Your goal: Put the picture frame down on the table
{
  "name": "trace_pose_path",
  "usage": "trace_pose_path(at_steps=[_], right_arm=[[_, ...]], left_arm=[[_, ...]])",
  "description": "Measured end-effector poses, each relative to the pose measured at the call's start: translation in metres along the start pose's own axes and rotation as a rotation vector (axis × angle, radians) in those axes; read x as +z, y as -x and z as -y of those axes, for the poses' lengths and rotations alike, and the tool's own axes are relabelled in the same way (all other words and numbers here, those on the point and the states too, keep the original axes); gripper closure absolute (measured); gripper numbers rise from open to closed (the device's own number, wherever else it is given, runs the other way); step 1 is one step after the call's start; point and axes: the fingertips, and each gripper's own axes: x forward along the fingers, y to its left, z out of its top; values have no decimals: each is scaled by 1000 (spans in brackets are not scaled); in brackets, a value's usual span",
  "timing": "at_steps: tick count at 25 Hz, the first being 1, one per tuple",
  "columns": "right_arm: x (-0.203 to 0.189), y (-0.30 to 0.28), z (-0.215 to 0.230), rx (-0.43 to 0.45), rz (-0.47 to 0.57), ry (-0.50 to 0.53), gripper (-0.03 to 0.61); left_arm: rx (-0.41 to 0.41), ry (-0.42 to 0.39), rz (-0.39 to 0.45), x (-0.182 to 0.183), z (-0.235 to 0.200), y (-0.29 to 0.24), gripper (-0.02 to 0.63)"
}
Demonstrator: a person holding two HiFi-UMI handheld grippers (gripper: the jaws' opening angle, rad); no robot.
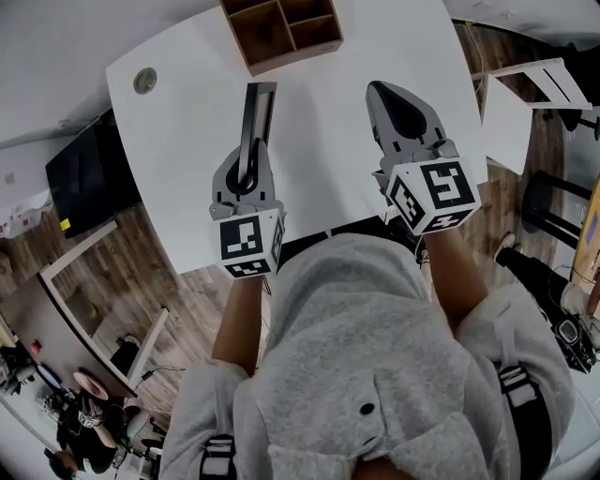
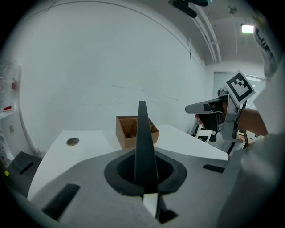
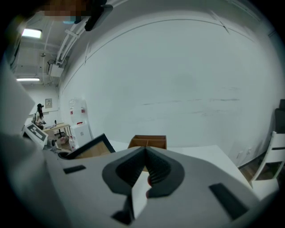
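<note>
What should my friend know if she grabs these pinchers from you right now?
Left gripper: shut on the picture frame, pinching its thin edge and holding it over the white table.
Right gripper: shut, with nothing in it, over the table to the frame's right.
Wooden box: at the table's far edge, just past the frame.
Done: the frame is gripped.
Left: lower it flat onto the bare table short of the box, then open the left jaws.
</note>
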Motion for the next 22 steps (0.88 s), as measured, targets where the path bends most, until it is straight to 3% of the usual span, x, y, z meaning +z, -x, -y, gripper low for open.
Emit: trace_pose_path(at_steps=[22], right_arm=[[-48, -33, 47, -49, -73, -42, 554]], left_arm=[[-56, 76, -132, -51, 9, -60, 588]])
